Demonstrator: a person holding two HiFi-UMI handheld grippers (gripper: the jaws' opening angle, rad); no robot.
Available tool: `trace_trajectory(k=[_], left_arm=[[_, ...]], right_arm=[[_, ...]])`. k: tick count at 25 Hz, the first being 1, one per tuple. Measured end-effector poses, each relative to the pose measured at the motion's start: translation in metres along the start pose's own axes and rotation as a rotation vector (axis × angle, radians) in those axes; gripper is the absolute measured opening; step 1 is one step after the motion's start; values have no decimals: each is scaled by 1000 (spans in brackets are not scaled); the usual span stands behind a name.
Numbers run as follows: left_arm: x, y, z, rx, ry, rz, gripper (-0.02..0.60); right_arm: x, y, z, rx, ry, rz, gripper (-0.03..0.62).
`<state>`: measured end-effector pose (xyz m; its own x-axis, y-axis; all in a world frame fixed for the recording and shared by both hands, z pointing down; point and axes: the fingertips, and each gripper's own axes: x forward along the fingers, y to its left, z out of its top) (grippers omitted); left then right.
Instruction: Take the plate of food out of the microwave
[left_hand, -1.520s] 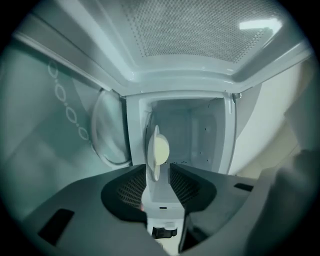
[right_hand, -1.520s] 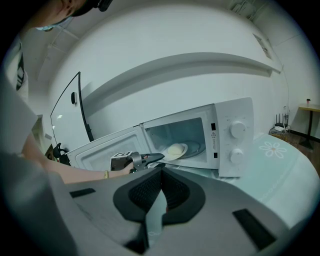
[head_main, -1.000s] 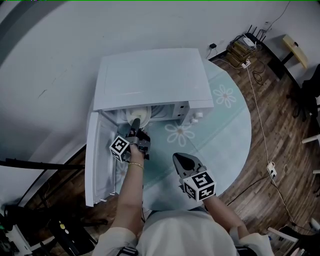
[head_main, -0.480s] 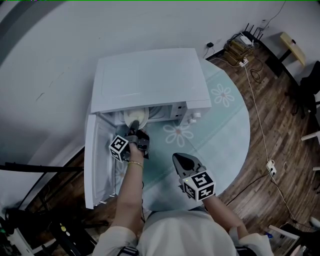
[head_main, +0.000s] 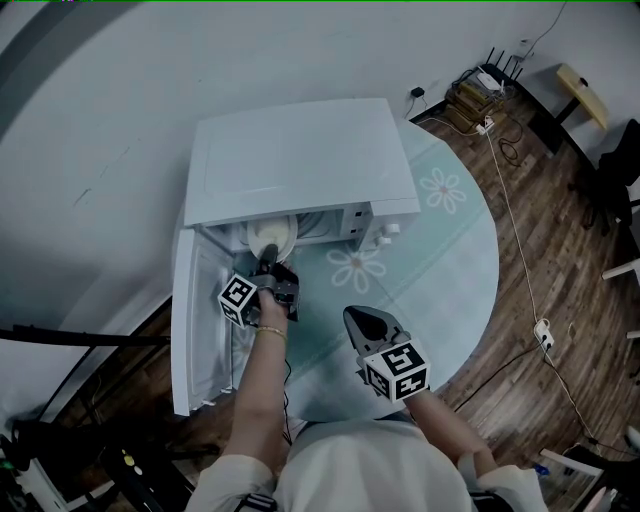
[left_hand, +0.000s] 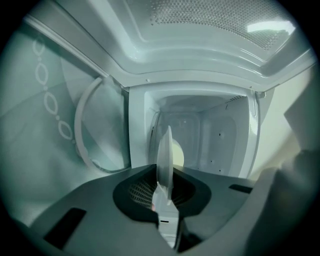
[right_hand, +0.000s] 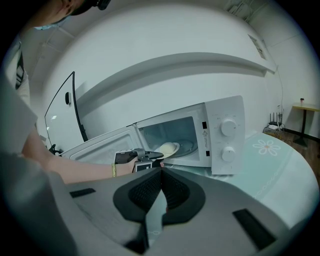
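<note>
A white microwave (head_main: 300, 160) stands on the round table with its door (head_main: 195, 320) swung open to the left. In its mouth sits a pale plate (head_main: 272, 235) carrying a light mound of food (right_hand: 168, 147). My left gripper (head_main: 268, 254) reaches into the opening. Its jaws have just been closing and now pinch the plate's near rim (left_hand: 165, 150), which shows edge-on between the pads. My right gripper (head_main: 358, 318) hovers over the table in front of the microwave. It is shut, holds nothing, and is well clear of the plate.
The table (head_main: 450, 250) has a pale green cloth with flower prints. The microwave's dials (right_hand: 227, 127) sit on its right front. Cables and a power strip (head_main: 490, 125) lie on the wooden floor at the right. A dark stand (head_main: 80, 335) is at the left.
The left gripper stays at the plate's rim in the microwave mouth, and its jaws look narrower than a second ago. The right gripper has kept still.
</note>
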<state>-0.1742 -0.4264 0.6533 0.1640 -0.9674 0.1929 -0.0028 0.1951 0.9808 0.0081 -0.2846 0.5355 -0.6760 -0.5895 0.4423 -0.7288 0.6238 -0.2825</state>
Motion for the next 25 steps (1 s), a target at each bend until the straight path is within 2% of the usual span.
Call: trace_trajectory(k=[9,25], left_arm=[[-17,-20,-12,26,31,-36,49],[-81,-34,-47,42,128,-66,49]], right_arm=[[-11,7,5,-4,-29,-21,6],[-39,19,8,0,-90,-73,6]])
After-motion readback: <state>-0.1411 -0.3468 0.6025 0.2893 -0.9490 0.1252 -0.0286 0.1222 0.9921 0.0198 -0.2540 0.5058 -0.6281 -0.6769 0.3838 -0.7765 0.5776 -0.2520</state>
